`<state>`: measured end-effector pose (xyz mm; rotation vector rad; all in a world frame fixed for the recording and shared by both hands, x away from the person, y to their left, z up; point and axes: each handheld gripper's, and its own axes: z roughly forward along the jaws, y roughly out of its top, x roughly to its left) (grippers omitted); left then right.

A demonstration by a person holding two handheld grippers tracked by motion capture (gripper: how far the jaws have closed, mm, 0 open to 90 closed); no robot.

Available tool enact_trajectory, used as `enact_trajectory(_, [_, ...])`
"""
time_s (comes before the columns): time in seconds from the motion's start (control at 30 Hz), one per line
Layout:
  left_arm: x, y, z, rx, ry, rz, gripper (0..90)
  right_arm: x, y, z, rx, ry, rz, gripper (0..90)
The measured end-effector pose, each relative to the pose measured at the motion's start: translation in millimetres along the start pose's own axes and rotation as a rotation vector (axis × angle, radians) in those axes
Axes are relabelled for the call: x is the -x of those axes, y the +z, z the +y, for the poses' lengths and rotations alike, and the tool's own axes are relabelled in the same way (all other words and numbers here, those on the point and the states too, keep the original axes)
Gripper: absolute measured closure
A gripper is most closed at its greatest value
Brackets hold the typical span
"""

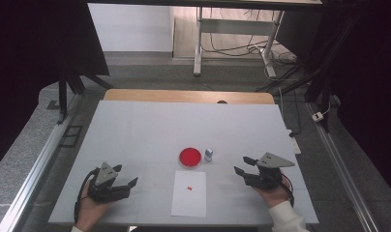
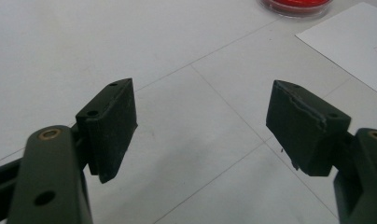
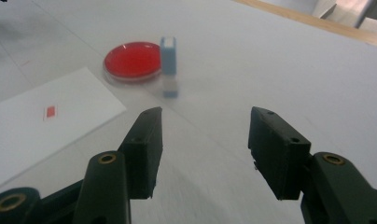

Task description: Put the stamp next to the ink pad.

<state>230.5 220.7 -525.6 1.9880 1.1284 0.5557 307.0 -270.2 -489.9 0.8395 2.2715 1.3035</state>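
White desk (image 1: 135, 130) in a dim lab: nearest the camera, the left claw (image 1: 120, 181) and right claw (image 1: 245, 165) rest low, both spread wide and empty. Between them lies a white sheet (image 1: 189, 200). Beyond it sit a red dish (image 1: 190, 157) and, just beside it, a small upright vial (image 1: 208, 154), ahead-left of the nearer right claw.
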Motion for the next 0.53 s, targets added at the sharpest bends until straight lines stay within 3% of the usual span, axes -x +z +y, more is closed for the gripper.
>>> enact_trajectory(0.23, [0.2, 1.1, 1.0, 0.000, 0.004, -0.004, 24.8, 11.3, -22.0, -19.5, -0.003, 0.018, -0.024, 44.7])
enact_trajectory(0.53, [-0.1, 1.1, 1.0, -0.001, 0.001, 0.000, 24.8, 14.5, -25.2, -22.9, -0.002, 0.017, -0.031, 44.7])
